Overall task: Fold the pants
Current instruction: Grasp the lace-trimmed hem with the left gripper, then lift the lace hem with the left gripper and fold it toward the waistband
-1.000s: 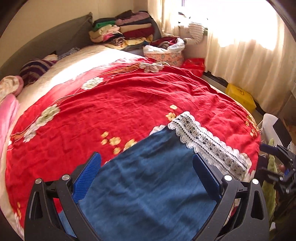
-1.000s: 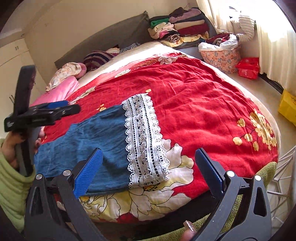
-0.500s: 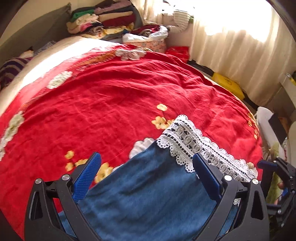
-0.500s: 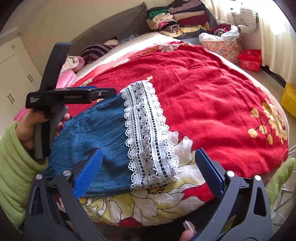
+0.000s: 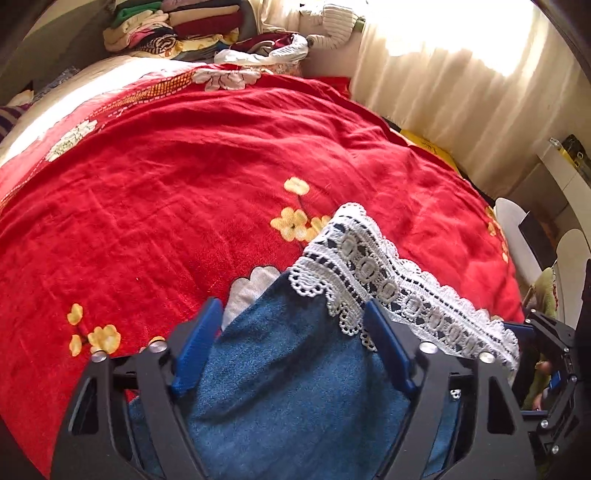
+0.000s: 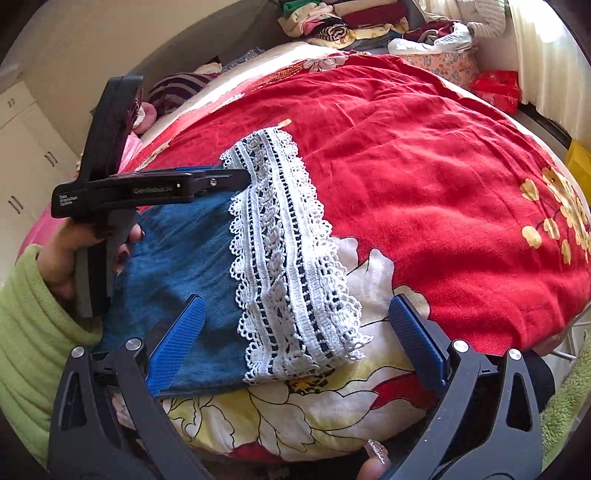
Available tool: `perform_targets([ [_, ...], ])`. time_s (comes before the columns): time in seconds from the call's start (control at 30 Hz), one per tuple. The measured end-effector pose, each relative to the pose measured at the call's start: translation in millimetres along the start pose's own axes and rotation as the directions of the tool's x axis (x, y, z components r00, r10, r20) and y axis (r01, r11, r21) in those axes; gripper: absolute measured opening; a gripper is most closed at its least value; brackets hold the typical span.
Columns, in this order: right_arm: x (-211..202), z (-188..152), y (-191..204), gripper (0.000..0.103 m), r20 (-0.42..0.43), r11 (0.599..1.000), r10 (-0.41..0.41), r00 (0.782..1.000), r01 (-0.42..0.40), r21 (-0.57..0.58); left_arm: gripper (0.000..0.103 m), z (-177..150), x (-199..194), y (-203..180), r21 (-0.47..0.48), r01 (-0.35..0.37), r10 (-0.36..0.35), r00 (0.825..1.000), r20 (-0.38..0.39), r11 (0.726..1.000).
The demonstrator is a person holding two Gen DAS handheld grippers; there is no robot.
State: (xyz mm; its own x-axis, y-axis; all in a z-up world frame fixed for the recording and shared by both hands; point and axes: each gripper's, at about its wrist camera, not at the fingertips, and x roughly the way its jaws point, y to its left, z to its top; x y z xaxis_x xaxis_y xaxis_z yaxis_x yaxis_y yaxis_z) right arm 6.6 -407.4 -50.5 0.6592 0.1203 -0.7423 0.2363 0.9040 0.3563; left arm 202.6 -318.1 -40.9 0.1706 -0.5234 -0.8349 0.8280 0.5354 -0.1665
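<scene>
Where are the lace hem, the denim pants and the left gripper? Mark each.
lace hem [image 6: 288,258]: right wrist view, middle of trim.
denim pants [image 5: 288,387]: left wrist view, blue cloth.
left gripper [image 5: 291,350]: left wrist view, between closing fingertips.

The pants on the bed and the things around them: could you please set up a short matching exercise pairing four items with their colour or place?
Column one:
1. pants
2. lace trim
3. bedspread
4. stack of folded clothes

Column two:
A. red with yellow flowers
B. piled at the far end of the bed
C. blue denim
D. white, along the hem of the leg

Pairs: 1-C, 2-D, 3-A, 4-B
</scene>
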Motion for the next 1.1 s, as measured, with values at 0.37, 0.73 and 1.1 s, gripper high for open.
perform_targets([
  [0.37, 4.0, 0.0, 0.4, 0.094, 0.0, 1.0, 0.001, 1.0, -0.001, -0.004, 0.021, -3.8, -9.2, -6.8, 0.002, 0.024, -0.024, 1.0, -0.004, 1.0],
  [0.73, 6.7, -1.4, 2.2, 0.053, -0.004, 0.996, 0.085, 0.996, -0.085, -0.006, 0.024, -8.1, 1.2, 2.0, -0.054, 0.051, -0.05, 0.999, 0.018, 0.997],
  [1.1, 0.6, -2.8, 3.6, 0.017, 0.048, 0.964, 0.266, 0.963, -0.265, -0.012, 0.013, -7.6, -26.4, -16.0, 0.023, -0.031, 0.029, 0.996, 0.084, 0.999],
])
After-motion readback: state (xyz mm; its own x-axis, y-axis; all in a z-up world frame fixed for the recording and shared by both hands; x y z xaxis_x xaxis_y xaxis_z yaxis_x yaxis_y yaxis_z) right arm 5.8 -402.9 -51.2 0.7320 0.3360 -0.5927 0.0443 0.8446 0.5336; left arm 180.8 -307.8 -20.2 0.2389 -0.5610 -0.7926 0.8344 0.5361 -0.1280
